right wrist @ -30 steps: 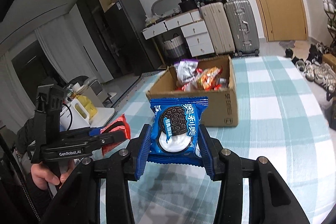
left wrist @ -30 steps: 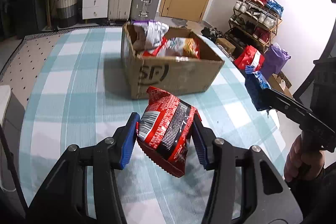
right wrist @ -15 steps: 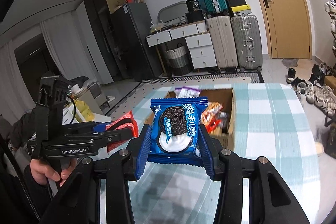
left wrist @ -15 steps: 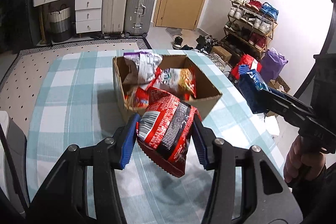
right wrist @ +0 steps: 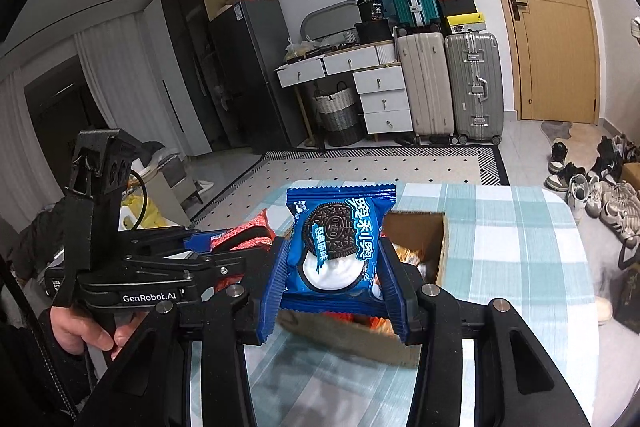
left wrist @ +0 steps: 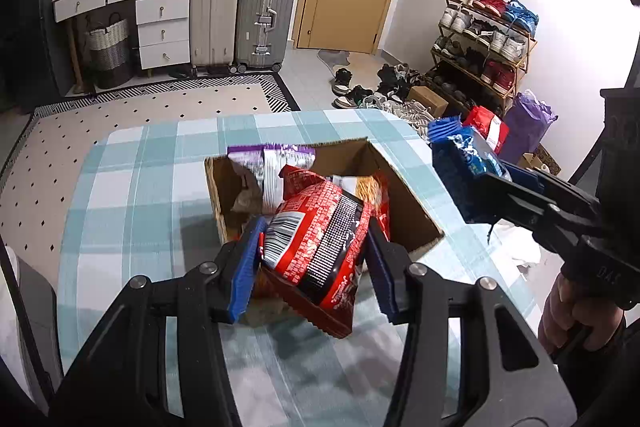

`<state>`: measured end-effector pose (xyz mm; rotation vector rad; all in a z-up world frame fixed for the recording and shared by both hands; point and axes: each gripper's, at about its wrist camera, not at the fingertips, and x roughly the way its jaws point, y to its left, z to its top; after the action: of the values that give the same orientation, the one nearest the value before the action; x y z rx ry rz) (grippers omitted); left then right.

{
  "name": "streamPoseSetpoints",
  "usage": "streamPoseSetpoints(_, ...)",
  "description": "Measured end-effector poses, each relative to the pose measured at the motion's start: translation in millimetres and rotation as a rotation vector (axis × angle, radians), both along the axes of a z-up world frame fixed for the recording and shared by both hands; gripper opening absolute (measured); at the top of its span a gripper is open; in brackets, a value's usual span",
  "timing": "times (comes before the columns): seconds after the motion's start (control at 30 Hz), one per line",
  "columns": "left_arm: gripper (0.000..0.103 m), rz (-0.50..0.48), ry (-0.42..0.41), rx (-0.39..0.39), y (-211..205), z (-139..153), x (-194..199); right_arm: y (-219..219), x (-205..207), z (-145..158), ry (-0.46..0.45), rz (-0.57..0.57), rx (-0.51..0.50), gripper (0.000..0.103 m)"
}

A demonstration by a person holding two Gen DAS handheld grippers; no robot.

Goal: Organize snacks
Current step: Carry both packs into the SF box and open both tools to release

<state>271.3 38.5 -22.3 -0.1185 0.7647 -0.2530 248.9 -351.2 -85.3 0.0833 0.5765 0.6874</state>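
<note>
My left gripper (left wrist: 314, 261) is shut on a red snack bag (left wrist: 320, 247) and holds it over the near edge of an open cardboard box (left wrist: 412, 211). The box holds several snack packs, among them a purple and white one (left wrist: 276, 163). My right gripper (right wrist: 334, 267) is shut on a blue Oreo pack (right wrist: 338, 247) above the same box (right wrist: 436, 247). The Oreo pack also shows at the right of the left wrist view (left wrist: 460, 163). The red bag shows left of the Oreo pack in the right wrist view (right wrist: 244, 237).
The box sits on a table with a teal checked cloth (left wrist: 132, 195). Beyond the table stand suitcases (left wrist: 264, 15), white drawers (left wrist: 162, 23), a shoe rack (left wrist: 484, 39) and loose shoes (right wrist: 600, 191) on the floor.
Both grippers have risen and moved forward over the box with their packs. The box now lies under them and the view looks down into it.
</note>
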Motion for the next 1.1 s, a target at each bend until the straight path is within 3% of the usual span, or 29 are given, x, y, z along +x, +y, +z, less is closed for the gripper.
streamPoseSetpoints(0.43, 0.046, -0.027, 0.046, 0.003, -5, -17, 62, 11, 63, -8, 0.047, -0.003, -0.011, 0.045)
streamPoseSetpoints(0.77, 0.046, -0.066, 0.080, -0.022, -10, -40, 84, 26, 91, -39, 0.103, 0.001, -0.060, 0.045)
streamPoseSetpoints(0.87, 0.057, -0.057, 0.091, 0.012, -11, -46, 91, 30, 96, -43, 0.100, 0.004, -0.072, 0.046)
streamPoseSetpoints(0.93, 0.066, -0.055, 0.085, 0.020, -10, -48, 91, 33, 97, -44, 0.095, -0.007, -0.099, 0.058)
streamPoseSetpoints(1.0, 0.068, -0.053, 0.083, 0.022, -9, -49, 91, 31, 96, -44, 0.076, -0.013, -0.096, 0.065)
streamPoseSetpoints(1.1, 0.069, -0.051, 0.082, 0.013, -6, -48, 89, 25, 94, -42, 0.066, -0.022, -0.079, 0.065)
